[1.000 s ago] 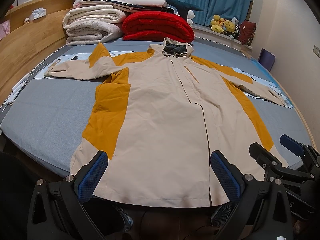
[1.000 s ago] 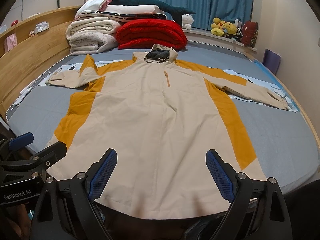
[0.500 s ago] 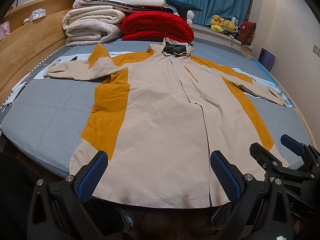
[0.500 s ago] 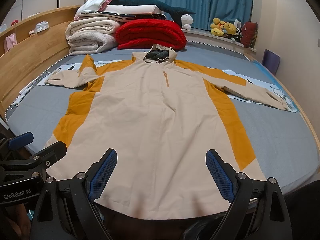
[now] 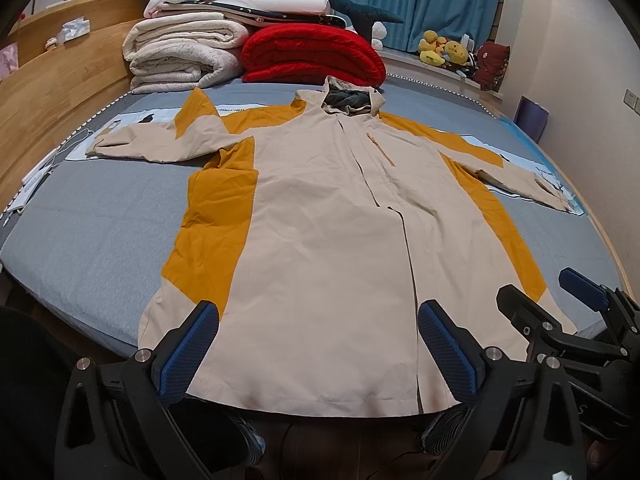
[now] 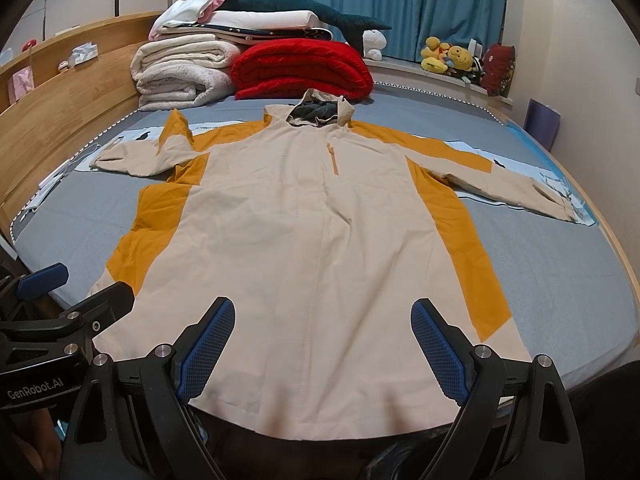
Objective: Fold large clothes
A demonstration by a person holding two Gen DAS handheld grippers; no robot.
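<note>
Nearest the left claw [image 5: 318, 350], the bottom hem of the beige and mustard-yellow hooded fabric jacket [image 5: 332, 240] hangs just over the edge of the grey mattress-topped bed [image 5: 92, 236], directly below and between its blue-padded fingers. Judging by the fine creases, the jacket is light, thin and limp, probably a little slick, so it should drape and slide, not hold a fold; the hem corners and sleeve cuffs look like the best places to pinch. The left claw is spread wide, holding nothing and touching nothing. The right claw [image 6: 322, 354] is likewise fully spread and empty, hovering over the hem beside its partner. Ahead of both, the jacket lies flat, front up, sleeves stretched out to either side. Beyond its hood sit a folded red quilt [image 6: 302, 68] and stacked cream blankets [image 6: 180, 74].
</note>
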